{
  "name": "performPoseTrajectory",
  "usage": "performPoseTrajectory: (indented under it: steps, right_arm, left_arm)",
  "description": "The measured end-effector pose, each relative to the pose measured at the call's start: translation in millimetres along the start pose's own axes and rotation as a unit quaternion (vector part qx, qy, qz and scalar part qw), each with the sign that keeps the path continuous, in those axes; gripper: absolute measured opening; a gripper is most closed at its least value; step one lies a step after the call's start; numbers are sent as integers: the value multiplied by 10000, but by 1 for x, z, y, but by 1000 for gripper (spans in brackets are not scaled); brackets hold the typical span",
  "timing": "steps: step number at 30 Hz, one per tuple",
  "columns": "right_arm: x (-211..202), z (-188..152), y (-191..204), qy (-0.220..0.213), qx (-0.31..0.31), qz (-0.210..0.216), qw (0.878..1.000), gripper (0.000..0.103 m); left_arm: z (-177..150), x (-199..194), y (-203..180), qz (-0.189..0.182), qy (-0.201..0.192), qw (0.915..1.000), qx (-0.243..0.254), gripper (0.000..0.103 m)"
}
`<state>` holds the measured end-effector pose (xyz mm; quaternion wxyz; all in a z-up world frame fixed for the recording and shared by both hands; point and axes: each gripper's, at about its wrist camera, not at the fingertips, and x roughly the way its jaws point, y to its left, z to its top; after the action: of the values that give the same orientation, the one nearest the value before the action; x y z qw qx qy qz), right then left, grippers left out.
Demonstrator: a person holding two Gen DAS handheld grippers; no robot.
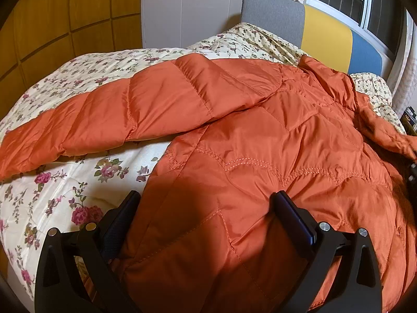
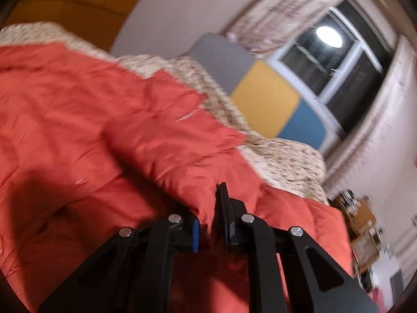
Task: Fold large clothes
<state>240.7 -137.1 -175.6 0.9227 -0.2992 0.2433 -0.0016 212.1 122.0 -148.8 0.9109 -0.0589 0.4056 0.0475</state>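
An orange quilted puffer jacket (image 1: pixel 247 135) lies spread on a bed with a floral cover (image 1: pixel 86 190). One sleeve (image 1: pixel 109 109) stretches out to the left. My left gripper (image 1: pixel 206 203) is open, its jaws wide apart over the jacket's near hem. In the blurred right wrist view, my right gripper (image 2: pixel 211 208) is shut on a fold of the jacket's other sleeve (image 2: pixel 182 151), which rises from the jacket (image 2: pixel 65 120). The right gripper shows as a dark shape at the right edge of the left wrist view (image 1: pixel 413 172).
A headboard with grey, yellow (image 1: pixel 325 41) and blue panels stands at the bed's far end. A window (image 2: pixel 338 62) with a curtain is behind it. A wooden wardrobe (image 1: pixel 52 20) is at the left. Cluttered furniture (image 2: pixel 362 221) stands right of the bed.
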Motion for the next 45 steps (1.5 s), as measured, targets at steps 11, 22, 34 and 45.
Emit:
performPoseTrajectory:
  steps: [11,22,34,45]
  right_arm:
    - [14,-1,30,-31,-833,513,9952,44]
    - [-51,-23,-77,-251,1378,509,9888,65]
    - [-62,-72,-148,-66,3445,-171,9386,68]
    - [-39,-71,-208,337,4450,258,8945,47]
  left_arm:
    - [19,-22,-34,640,39,9966,522,100]
    - [76,-1,-140,-1081,-334,9929,380,100]
    - [61,39,-200,-1885,1,9773,968,14]
    - [55,32,-131,-1748,-236,9841,-194,0]
